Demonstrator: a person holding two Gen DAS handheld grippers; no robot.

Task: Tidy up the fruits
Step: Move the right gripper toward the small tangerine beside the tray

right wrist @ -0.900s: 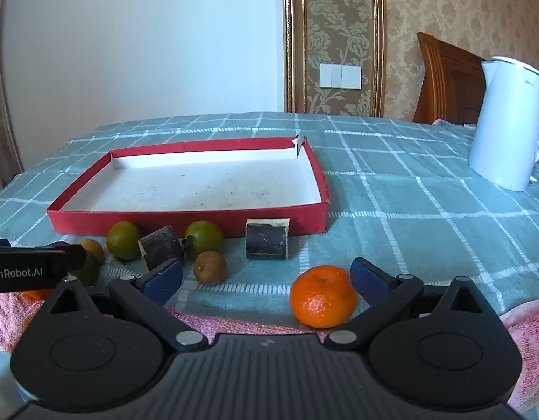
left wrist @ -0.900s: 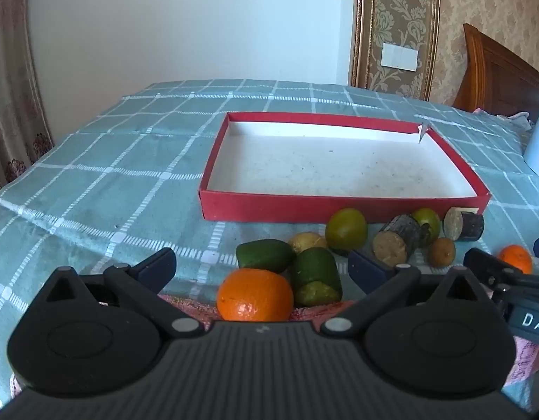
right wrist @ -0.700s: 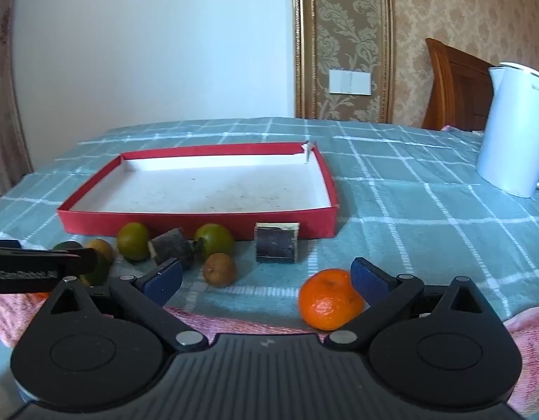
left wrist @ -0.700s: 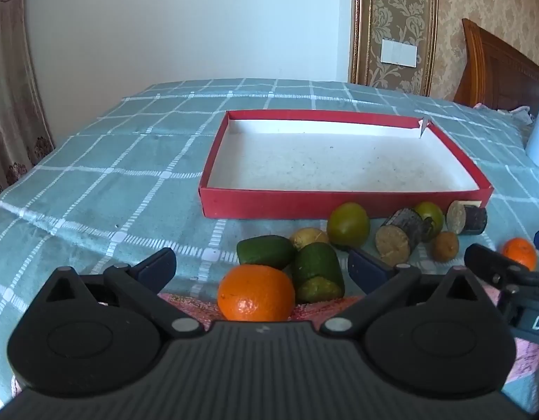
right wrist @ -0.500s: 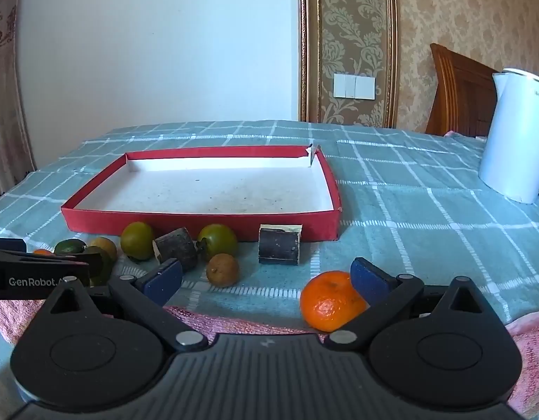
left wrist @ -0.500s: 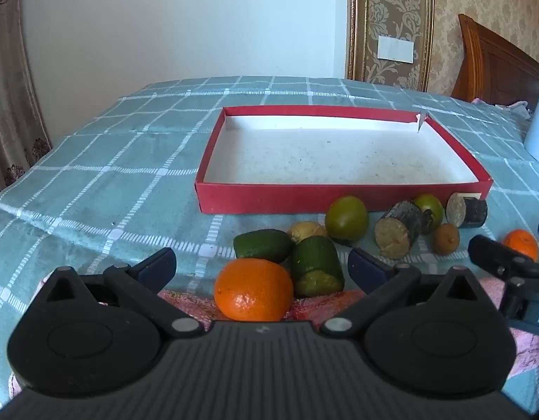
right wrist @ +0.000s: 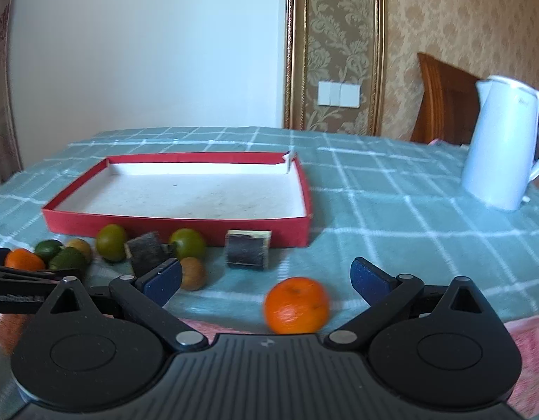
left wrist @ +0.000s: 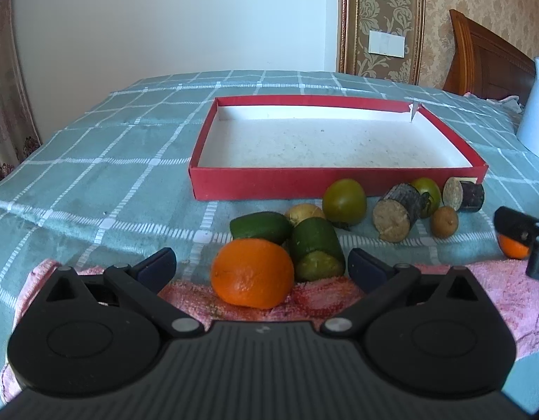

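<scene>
My left gripper (left wrist: pixel 260 266) is open, with a large orange (left wrist: pixel 252 277) lying between its fingers on a pink towel (left wrist: pixel 479 290). Behind it lie two green fruits (left wrist: pixel 260 224), a yellowish one, a green round fruit (left wrist: pixel 344 201), a brown small fruit (left wrist: pixel 444 221) and two wood-like stubs (left wrist: pixel 395 217). An empty red tray (left wrist: pixel 286 178) stands beyond. My right gripper (right wrist: pixel 266 280) is open around a smaller orange (right wrist: pixel 296 305) on the cloth. The same tray (right wrist: pixel 164 225) and fruits show at its left.
A white kettle (right wrist: pixel 503 143) stands at the back right on the green checked cloth (left wrist: pixel 94 182). A wooden headboard (left wrist: pixel 489 59) and a patterned wall are behind. The other gripper's finger (left wrist: pixel 521 229) shows at the right edge of the left view.
Both grippers have drawn back and risen a little. The right view has swung so the smaller orange sits nearer the middle between its fingers. No fruit has moved.
</scene>
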